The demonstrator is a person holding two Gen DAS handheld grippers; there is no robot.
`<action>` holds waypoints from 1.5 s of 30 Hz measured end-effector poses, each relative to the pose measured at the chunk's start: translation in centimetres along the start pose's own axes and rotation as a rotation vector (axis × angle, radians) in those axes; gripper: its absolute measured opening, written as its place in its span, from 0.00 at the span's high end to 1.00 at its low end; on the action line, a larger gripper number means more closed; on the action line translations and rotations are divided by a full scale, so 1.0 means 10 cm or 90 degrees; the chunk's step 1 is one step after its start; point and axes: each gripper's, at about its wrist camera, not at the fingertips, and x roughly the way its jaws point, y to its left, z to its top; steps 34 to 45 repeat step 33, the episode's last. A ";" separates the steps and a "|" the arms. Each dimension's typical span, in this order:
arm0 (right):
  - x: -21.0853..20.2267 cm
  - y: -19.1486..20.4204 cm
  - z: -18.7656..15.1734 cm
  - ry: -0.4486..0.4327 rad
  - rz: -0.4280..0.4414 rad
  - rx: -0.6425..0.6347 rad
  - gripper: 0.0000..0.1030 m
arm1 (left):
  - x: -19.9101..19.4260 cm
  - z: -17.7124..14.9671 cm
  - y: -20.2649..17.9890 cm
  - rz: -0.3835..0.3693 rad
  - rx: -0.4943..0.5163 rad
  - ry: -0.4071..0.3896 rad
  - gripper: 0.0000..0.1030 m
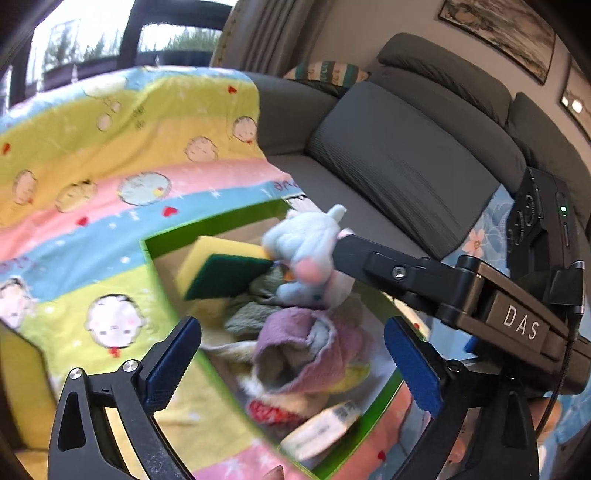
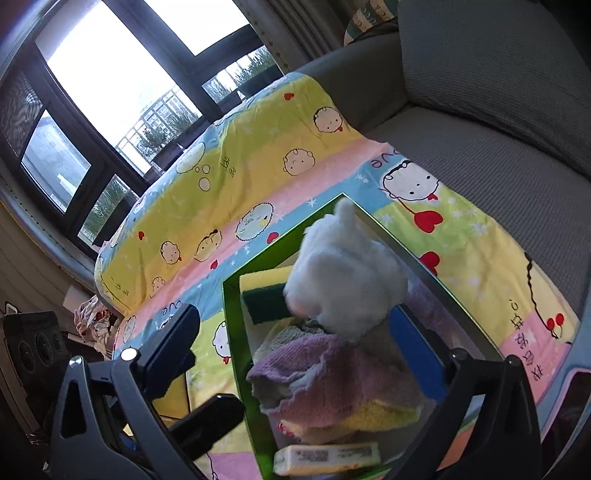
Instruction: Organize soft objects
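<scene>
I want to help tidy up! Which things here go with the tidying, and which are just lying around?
For the tidying:
green box
blue plush toy
sponge
purple cloth
yellow cloth
white bar

Just lying around:
cartoon blanket
grey sofa
striped pillow
wall picture

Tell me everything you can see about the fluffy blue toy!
The fluffy blue toy is a soft, pale blue plush with pink patches and a small ear or limb poking upward. It looks blurred. It sits on the heap of cloths in the green box, beside the yellow-and-green sponge. No fingers grip it.
</scene>
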 end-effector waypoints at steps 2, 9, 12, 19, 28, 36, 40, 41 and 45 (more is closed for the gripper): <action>-0.10 0.06 -0.04 -0.009 -0.015 -0.008 0.01 | -0.12 -0.03 0.00 0.007 0.002 -0.011 0.03; -0.49 0.19 -0.25 -0.057 -0.080 -0.022 0.01 | -0.42 -0.16 -0.01 0.046 -0.001 -0.017 0.02; -0.64 0.24 -0.34 -0.081 -0.138 -0.033 0.01 | -0.48 -0.23 -0.02 0.064 0.003 -0.017 0.02; -0.86 0.32 -0.52 -0.104 -0.162 -0.047 0.01 | -0.59 -0.37 -0.02 0.078 -0.002 -0.013 0.02; -0.94 0.43 -0.68 -0.109 -0.199 -0.062 0.01 | -0.65 -0.45 -0.02 0.072 -0.011 -0.018 0.02; -0.99 0.45 -0.74 -0.115 -0.213 -0.058 0.01 | -0.70 -0.47 -0.04 0.078 -0.010 -0.023 0.02; -0.99 0.45 -0.74 -0.115 -0.213 -0.058 0.01 | -0.70 -0.47 -0.04 0.078 -0.010 -0.023 0.02; -0.99 0.45 -0.74 -0.115 -0.213 -0.058 0.01 | -0.70 -0.47 -0.04 0.078 -0.010 -0.023 0.02; -0.99 0.45 -0.74 -0.115 -0.213 -0.058 0.01 | -0.70 -0.47 -0.04 0.078 -0.010 -0.023 0.02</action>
